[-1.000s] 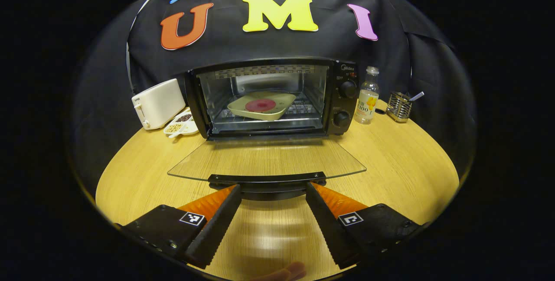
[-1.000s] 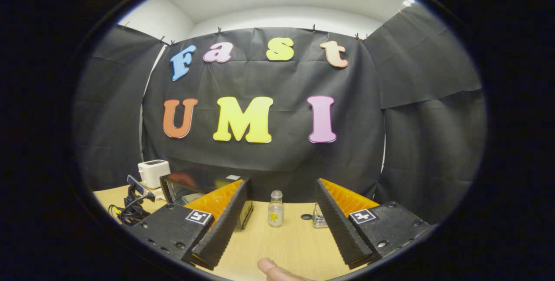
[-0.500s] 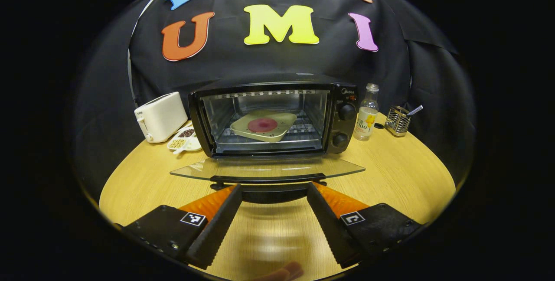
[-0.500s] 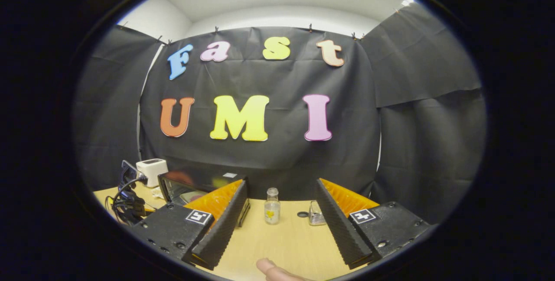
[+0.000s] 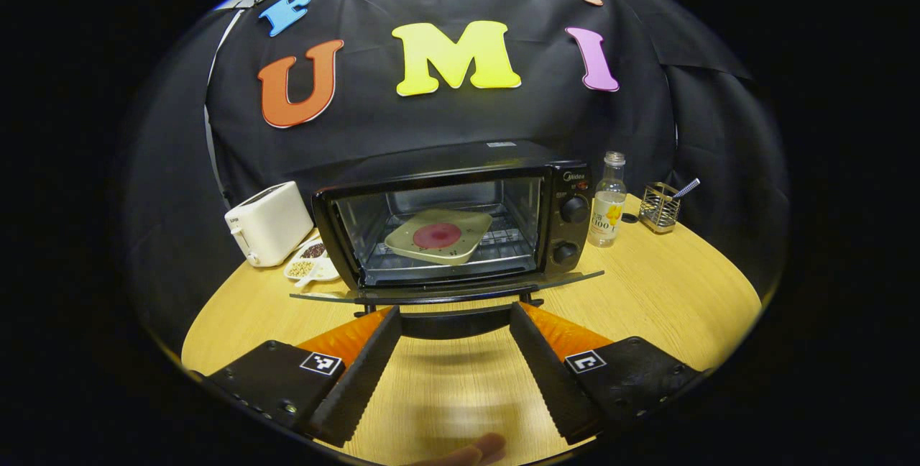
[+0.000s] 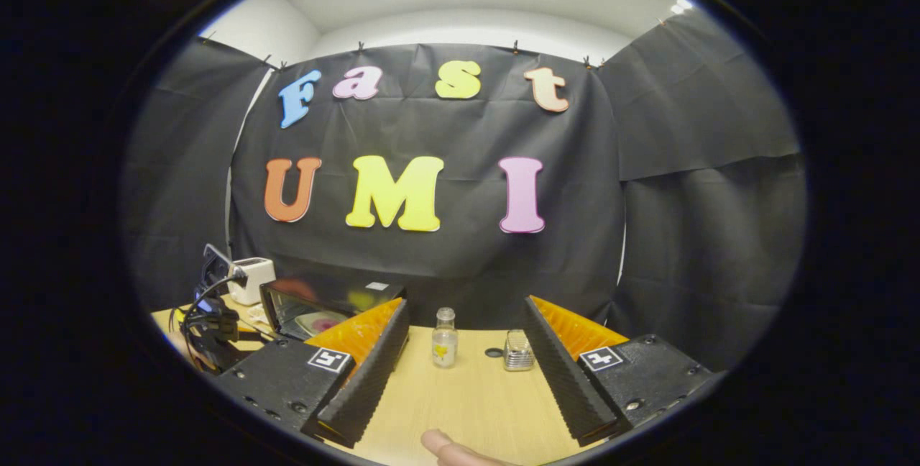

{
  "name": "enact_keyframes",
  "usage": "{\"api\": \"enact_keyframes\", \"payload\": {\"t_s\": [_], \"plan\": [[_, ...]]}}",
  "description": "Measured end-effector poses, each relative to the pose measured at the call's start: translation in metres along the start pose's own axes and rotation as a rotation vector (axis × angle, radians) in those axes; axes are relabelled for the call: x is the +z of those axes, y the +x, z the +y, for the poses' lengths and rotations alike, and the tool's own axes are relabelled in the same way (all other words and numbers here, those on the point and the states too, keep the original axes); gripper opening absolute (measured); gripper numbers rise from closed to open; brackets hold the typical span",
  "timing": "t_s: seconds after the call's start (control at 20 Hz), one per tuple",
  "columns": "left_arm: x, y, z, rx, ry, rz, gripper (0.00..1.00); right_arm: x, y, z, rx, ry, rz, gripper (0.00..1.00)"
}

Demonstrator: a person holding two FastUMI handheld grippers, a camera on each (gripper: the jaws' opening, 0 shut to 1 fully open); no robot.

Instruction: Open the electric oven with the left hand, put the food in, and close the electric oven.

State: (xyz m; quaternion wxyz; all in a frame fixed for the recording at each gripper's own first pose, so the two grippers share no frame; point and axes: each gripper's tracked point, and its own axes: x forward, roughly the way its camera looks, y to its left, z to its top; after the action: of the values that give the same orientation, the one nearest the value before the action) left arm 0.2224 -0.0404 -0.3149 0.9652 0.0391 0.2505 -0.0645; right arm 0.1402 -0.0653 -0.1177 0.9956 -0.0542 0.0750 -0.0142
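While I lift from beneath, the glass door (image 5: 445,292) has swung up from lying flat a second ago to roughly level, seen nearly edge-on. Left to right: toaster (image 5: 269,224) at 9 o'clock, electric oven (image 5: 460,225) at 12 with the plate of food (image 5: 438,236) on its rack, bottle (image 5: 607,200) at 2. My left gripper (image 5: 454,351) sits spread wide under the door handle (image 5: 456,322), clamping nothing. My right gripper (image 6: 460,372) hangs open and empty. Judgement: food is in; only closing remains.
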Motion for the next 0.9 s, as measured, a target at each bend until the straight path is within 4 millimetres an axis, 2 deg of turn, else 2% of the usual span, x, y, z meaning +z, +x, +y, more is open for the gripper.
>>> {"api": "enact_keyframes", "payload": {"t_s": [0.2,0.35,0.5,0.55,0.65,0.8,0.9], "plan": [[0.017,0.005,0.003,0.006,0.005,-0.034,0.97,0.005,-0.019,-0.006,-0.008,-0.008,-0.006,1.00],[0.037,0.012,0.004,0.012,0.004,-0.072,0.98,0.008,-0.033,-0.011,-0.017,-0.025,-0.019,1.00],[0.062,0.025,0.006,0.029,0.008,-0.135,0.98,0.010,-0.047,-0.014,-0.029,-0.028,-0.020,1.00],[0.071,0.031,0.007,0.035,0.020,-0.160,0.98,0.010,-0.055,-0.014,-0.025,-0.024,-0.020,0.96],[0.077,0.040,0.013,0.066,0.030,-0.172,0.98,0.011,-0.066,-0.013,-0.019,-0.022,-0.026,1.00],[0.079,0.031,0.019,0.101,-0.020,-0.160,0.96,0.009,-0.082,-0.011,-0.011,-0.012,-0.032,1.00],[0.077,0.009,0.013,0.089,-0.063,-0.169,0.96,0.005,-0.093,-0.012,-0.009,0.005,-0.031,1.00]]}}
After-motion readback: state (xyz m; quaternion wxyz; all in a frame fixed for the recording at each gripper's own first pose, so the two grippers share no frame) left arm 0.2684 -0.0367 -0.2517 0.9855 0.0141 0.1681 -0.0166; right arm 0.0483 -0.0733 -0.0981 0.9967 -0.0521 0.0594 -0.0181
